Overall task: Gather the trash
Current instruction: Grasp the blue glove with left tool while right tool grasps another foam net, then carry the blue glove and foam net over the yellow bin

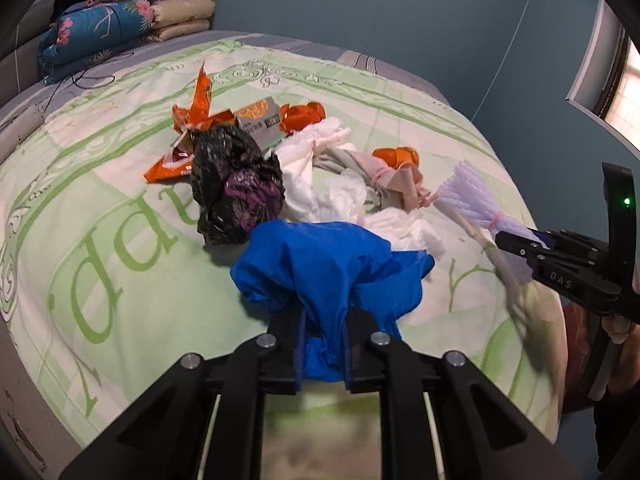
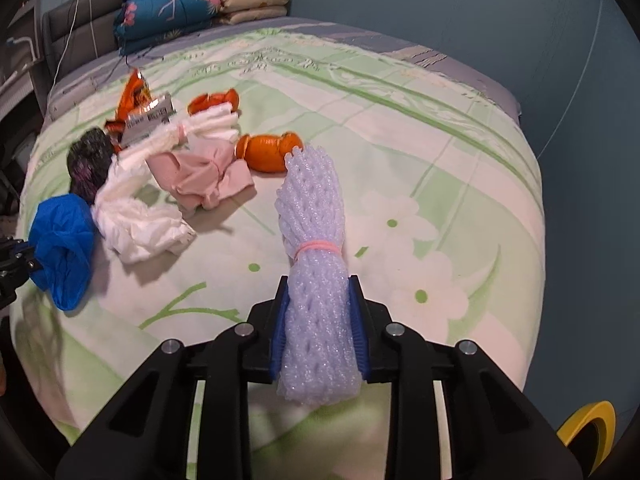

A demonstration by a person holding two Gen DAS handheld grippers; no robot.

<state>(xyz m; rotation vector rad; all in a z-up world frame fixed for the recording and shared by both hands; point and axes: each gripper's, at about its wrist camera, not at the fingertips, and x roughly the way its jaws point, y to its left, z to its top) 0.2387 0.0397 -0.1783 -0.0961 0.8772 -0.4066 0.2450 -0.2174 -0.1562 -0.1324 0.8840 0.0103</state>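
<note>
My left gripper (image 1: pixel 323 334) is shut on a crumpled blue plastic bag (image 1: pixel 328 264), held just above the bed; the bag also shows in the right wrist view (image 2: pixel 60 248). My right gripper (image 2: pixel 318 320) is shut on a bundle of pale lilac foam netting (image 2: pixel 314 240) tied with a pink rubber band; it also shows in the left wrist view (image 1: pixel 476 196). Left on the green floral bedspread (image 1: pixel 120 208) lie a black bag (image 1: pixel 236 184), white bags (image 1: pixel 340 196), a pink bag (image 2: pixel 200 176), orange wrappers (image 1: pixel 196 116) and orange bags (image 2: pixel 268 152).
Folded quilts (image 1: pixel 96 32) and pillows (image 1: pixel 180 16) are stacked at the head of the bed against the grey headboard. A blue wall (image 1: pixel 400 8) runs behind the bed. A yellow object (image 2: pixel 588 424) sits low beyond the bed's right edge. A cable lies near the quilts.
</note>
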